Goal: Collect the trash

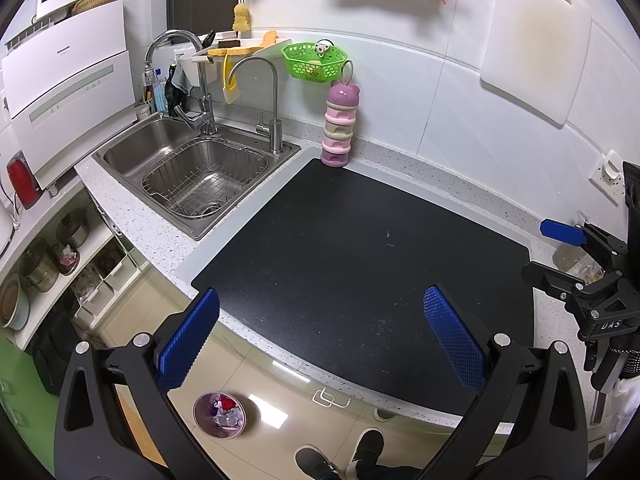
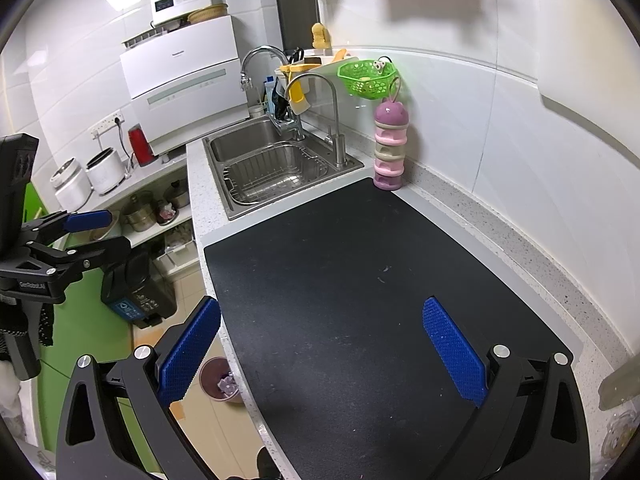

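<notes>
Trash: crumpled scraps inside the small pink bin (image 1: 219, 415) on the floor, below the counter edge
Black mat (image 1: 360, 264): on the counter beside the sink (image 1: 192, 176)
Left gripper (image 1: 320, 336): spread wide, holding nothing
Right gripper (image 2: 320, 344): spread wide, holding nothing

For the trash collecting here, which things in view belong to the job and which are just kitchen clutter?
Belongs to the job:
- small bin on the floor, already holding scraps
- black mat, bare apart from faint specks
- left gripper, open
- right gripper, open

Just lying about:
- pink stacked container
- green basket
- sink
- white cutting board
</notes>
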`<state>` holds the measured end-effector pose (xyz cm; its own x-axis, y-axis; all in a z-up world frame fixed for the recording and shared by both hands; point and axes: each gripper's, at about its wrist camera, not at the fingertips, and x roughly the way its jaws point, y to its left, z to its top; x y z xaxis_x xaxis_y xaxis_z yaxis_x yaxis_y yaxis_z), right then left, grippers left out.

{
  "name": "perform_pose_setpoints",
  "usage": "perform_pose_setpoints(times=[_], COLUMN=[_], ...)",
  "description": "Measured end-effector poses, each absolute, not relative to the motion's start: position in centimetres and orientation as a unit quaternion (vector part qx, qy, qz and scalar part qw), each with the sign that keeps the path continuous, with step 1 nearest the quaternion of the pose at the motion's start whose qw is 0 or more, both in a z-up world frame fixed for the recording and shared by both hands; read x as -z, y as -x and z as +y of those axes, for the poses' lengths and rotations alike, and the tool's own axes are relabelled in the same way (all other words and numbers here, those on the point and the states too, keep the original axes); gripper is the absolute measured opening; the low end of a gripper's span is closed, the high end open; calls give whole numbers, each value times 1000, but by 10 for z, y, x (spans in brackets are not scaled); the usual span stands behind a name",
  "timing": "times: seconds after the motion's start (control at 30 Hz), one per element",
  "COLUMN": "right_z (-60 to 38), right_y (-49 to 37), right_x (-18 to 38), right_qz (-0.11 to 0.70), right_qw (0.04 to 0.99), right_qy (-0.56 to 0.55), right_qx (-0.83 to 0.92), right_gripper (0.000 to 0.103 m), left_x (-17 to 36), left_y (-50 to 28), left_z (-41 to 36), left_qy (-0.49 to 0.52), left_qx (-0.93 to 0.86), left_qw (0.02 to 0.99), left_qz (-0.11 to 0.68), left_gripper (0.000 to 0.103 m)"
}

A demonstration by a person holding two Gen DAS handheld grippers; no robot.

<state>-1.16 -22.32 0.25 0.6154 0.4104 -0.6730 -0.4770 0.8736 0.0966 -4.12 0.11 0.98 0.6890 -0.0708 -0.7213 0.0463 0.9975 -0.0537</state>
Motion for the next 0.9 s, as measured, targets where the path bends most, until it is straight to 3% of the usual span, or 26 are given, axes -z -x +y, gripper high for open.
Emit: perform_pose_setpoints(times=[0.9], right_z=[-220], right_y=[12], right_x=[0], right_qz=[362], right_qw=[897], right_qy=[46], right_qx=[-249], right_gripper=[97], left_x=[-4], left_y=[36], left_z=[6], left_qy=[27], left_qx=[1], left_qw=[917], left_qz=[399], left_gripper=[100])
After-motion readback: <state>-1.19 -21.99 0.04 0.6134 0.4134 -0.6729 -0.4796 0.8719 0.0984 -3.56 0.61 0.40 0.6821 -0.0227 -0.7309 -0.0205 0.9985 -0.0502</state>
